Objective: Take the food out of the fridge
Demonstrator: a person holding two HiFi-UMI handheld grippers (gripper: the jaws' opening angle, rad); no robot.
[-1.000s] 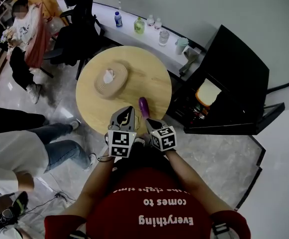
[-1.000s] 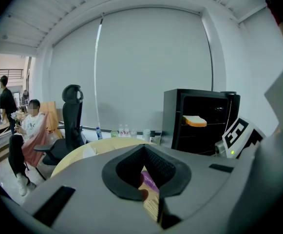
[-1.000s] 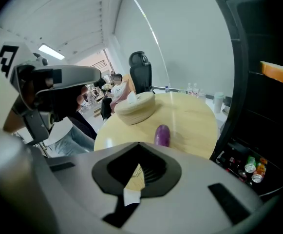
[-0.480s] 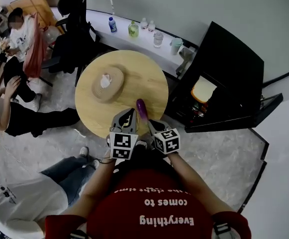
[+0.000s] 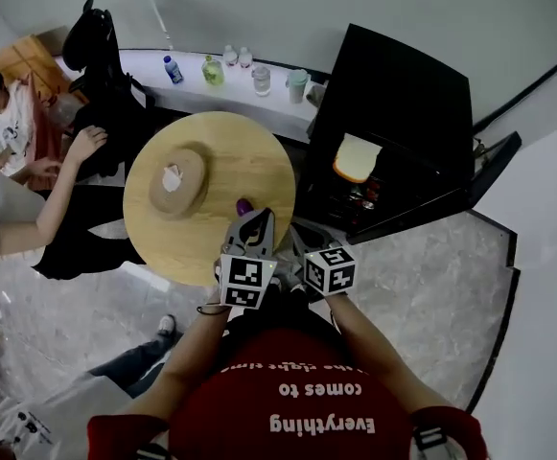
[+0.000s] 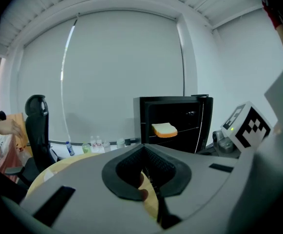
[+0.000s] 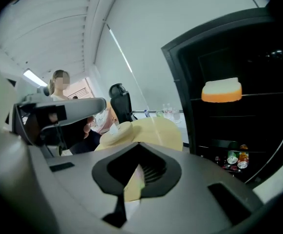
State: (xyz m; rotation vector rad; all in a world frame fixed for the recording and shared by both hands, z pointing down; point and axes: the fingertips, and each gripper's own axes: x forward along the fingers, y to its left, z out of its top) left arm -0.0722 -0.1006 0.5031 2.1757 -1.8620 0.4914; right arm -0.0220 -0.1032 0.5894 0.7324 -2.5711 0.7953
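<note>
A slice of bread (image 5: 356, 158) lies on a shelf inside the open black fridge (image 5: 403, 94); it shows in the left gripper view as bread (image 6: 164, 129) and in the right gripper view as bread (image 7: 221, 90). A purple eggplant (image 5: 244, 205) lies on the round wooden table (image 5: 249, 156). My left gripper (image 5: 257, 226) hangs over the table's near edge just behind the eggplant, jaws shut and empty. My right gripper (image 5: 299, 244) is beside it, nearer the fridge, also shut on nothing. Both point roughly toward the table and fridge.
A woven basket (image 5: 177, 181) sits on the table. Drink cans (image 7: 236, 157) stand low in the fridge. Bottles and cups (image 5: 230, 65) line the white ledge behind. A black chair (image 5: 96, 46) and seated people (image 5: 29, 209) are at the left.
Both grippers have lifted and swung right toward the fridge, staying shut. The eggplant stays on the table. A person at the left has stretched an arm toward the table.
</note>
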